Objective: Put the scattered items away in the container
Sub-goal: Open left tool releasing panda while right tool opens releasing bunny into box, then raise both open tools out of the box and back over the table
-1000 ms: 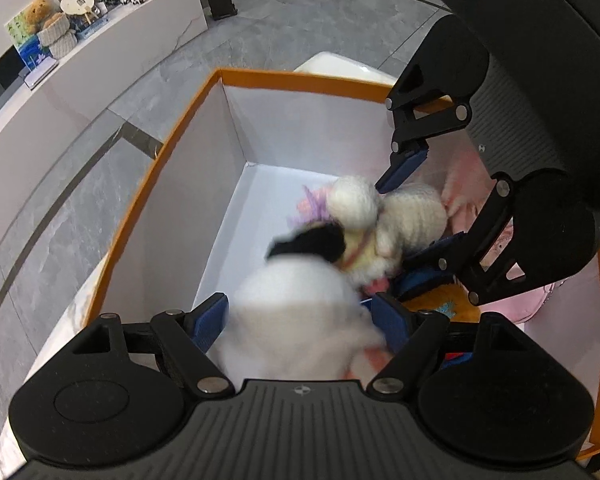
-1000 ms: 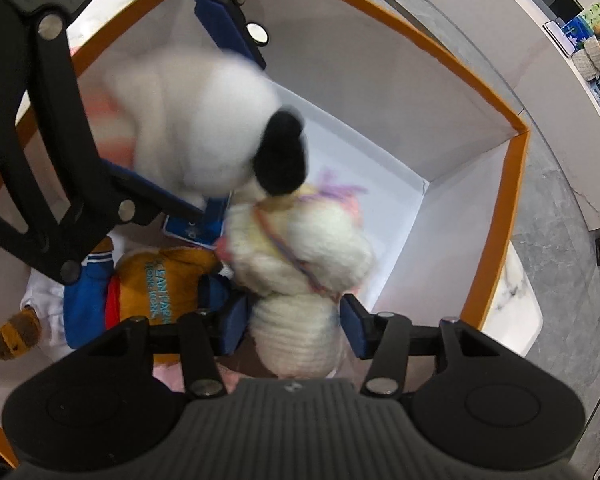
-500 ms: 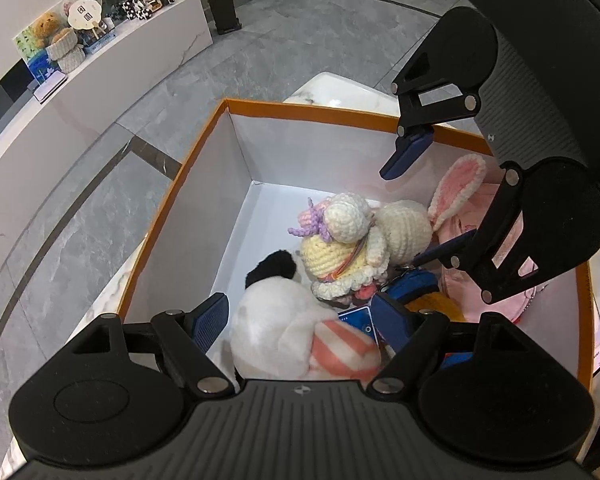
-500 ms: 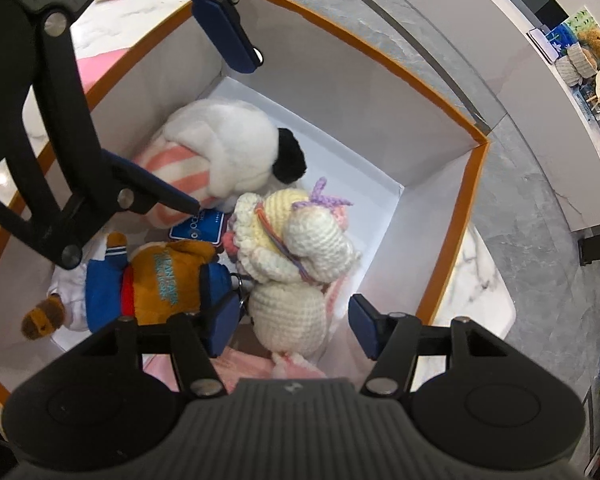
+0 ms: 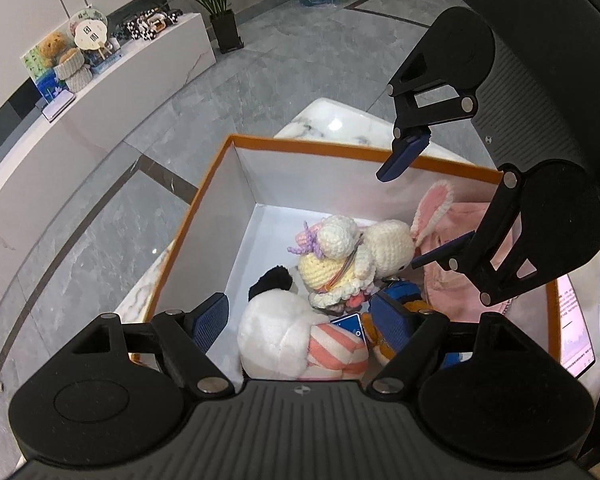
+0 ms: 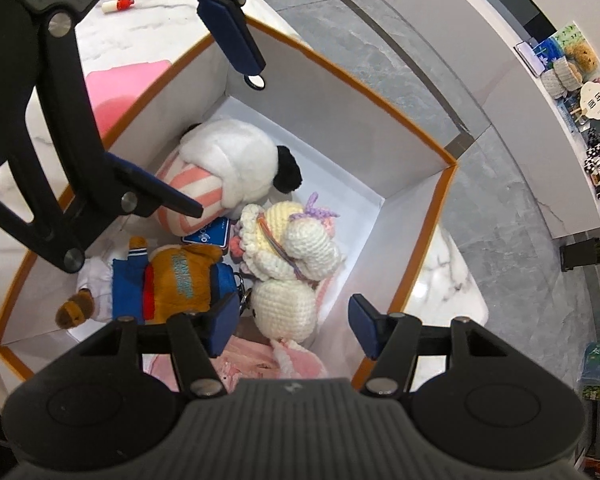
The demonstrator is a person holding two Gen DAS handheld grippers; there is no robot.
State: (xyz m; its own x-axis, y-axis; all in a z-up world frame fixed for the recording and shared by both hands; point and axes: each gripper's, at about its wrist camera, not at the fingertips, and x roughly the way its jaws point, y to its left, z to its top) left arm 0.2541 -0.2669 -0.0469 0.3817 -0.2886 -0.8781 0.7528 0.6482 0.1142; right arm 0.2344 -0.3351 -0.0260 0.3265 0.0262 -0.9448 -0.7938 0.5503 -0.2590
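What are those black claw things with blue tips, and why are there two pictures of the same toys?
They are two grabbing tools a person holds, one in each hand. Each carries its own camera looking down its fingers, so you get two pictures of one box.

In the left tool's picture, the left gripper fills the bottom and the other tool hangs at the upper right. In the right tool's picture, the right gripper sits at the bottom.

Both hover over an orange-rimmed box on a marble table. Inside lie a white plush dog, a crocheted doll, a brown bear and a pink bunny.

Both are open and hold nothing.
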